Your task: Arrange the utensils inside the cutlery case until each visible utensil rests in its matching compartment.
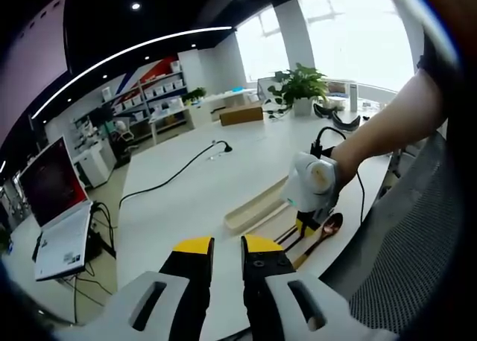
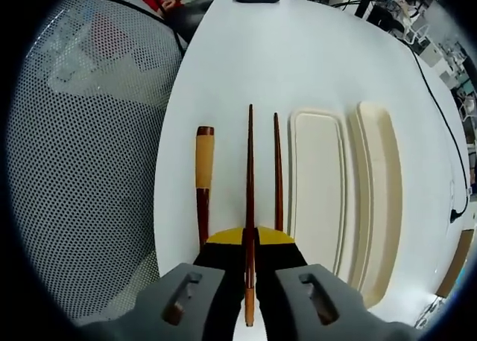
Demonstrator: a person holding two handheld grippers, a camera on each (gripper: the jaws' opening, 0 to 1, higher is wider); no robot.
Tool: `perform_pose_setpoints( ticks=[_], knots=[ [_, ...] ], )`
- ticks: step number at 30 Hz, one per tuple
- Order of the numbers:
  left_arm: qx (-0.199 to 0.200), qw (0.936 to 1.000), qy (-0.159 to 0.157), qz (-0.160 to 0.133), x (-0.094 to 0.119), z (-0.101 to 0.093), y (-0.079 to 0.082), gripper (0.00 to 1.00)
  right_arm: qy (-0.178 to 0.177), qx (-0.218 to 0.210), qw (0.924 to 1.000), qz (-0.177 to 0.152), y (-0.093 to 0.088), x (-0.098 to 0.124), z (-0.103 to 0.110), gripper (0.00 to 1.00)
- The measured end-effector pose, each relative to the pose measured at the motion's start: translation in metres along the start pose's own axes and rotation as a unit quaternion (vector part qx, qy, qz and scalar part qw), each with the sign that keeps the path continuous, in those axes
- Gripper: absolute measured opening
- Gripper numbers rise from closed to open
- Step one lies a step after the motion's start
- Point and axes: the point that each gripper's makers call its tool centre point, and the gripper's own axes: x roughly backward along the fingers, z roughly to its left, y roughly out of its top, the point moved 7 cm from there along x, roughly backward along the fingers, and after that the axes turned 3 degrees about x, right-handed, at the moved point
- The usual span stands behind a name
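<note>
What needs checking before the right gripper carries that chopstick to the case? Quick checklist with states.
1. Right gripper shut on one chopstick: ok.
2. Chopstick in line with the jaws: ok.
3. Second chopstick apart from the held one: ok.
4. Spoon off the jaws' path: ok.
5. Cutlery case tray beside the chopsticks has room: ok.
6. Left gripper holding nothing: ok.
</note>
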Motion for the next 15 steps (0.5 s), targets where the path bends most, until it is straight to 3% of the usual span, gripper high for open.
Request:
perform_pose_setpoints(
  ticks=[15],
  knots=[
    [-0.002, 1.0000, 0.000, 0.000, -0.0002, 0.0010, -0.0002, 0.14, -0.009, 0.003, 0.9999, 0.008, -0.0022, 0.0013, 0.0044, 0.00]
  ],
)
